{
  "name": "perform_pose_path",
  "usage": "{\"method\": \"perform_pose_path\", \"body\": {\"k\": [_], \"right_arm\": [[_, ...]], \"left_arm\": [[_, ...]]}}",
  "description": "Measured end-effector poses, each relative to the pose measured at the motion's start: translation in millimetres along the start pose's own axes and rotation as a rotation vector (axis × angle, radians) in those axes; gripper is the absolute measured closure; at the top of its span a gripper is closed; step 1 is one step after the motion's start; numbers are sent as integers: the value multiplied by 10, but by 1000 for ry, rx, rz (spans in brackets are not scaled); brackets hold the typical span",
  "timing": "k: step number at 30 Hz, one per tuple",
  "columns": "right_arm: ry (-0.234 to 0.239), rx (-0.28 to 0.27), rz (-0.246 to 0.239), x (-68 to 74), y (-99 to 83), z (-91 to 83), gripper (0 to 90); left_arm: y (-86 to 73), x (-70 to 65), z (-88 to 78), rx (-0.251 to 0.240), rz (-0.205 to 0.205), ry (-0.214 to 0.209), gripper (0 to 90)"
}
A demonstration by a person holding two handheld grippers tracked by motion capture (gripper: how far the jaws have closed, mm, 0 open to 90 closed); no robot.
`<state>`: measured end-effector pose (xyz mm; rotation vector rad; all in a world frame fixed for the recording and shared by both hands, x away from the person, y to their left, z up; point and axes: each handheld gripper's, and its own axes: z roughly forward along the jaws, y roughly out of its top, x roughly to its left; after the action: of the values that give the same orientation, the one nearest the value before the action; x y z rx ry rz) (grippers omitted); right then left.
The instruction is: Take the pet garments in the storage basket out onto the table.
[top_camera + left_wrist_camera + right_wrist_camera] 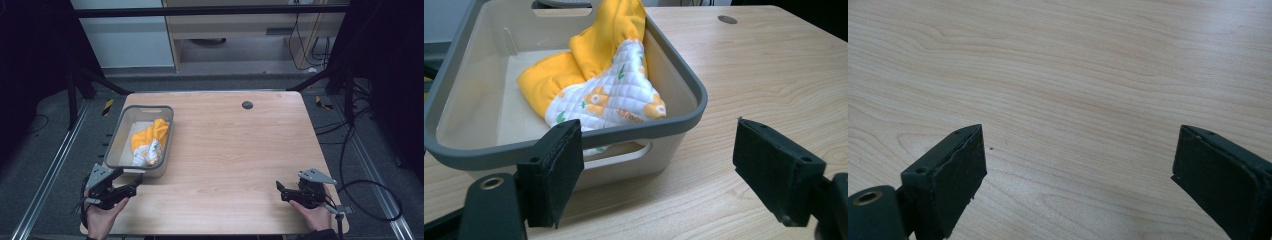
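A grey bin [116,136] stands at the left of the wooden table [235,145], holding a bunched yellow and white quilted cloth [148,142]. In the left gripper view the bin's near rim [624,131] is close ahead, with the cloth [606,85] leaning against its right wall. My left gripper [131,181] rests just in front of the bin, open and empty, its jaws wide apart [659,170]. My right gripper [280,191] sits near the table's front right, also open over bare wood [1078,180].
A small dark round grommet [247,105] is set in the table near its far edge. Black frame bars and cables lie on the floor around the table. Cabinets stand beyond the far side.
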<state>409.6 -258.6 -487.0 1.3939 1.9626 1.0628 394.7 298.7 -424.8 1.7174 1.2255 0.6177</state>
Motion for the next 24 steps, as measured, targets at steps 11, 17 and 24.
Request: {"method": "perform_pose_path", "body": {"k": [11, 17, 24], "right_arm": [[-1, -7, -8, 1, -5, 7, 69], [-2, -3, 0, 0, -5, 6, 67], [-4, -5, 0, -5, -5, 5, 67]], "left_arm": [[129, 9, -5, -11, 16, -5, 194], [218, 49, -27, -23, 7, -5, 189], [347, 73, 6, -18, 16, -16, 188]]}}
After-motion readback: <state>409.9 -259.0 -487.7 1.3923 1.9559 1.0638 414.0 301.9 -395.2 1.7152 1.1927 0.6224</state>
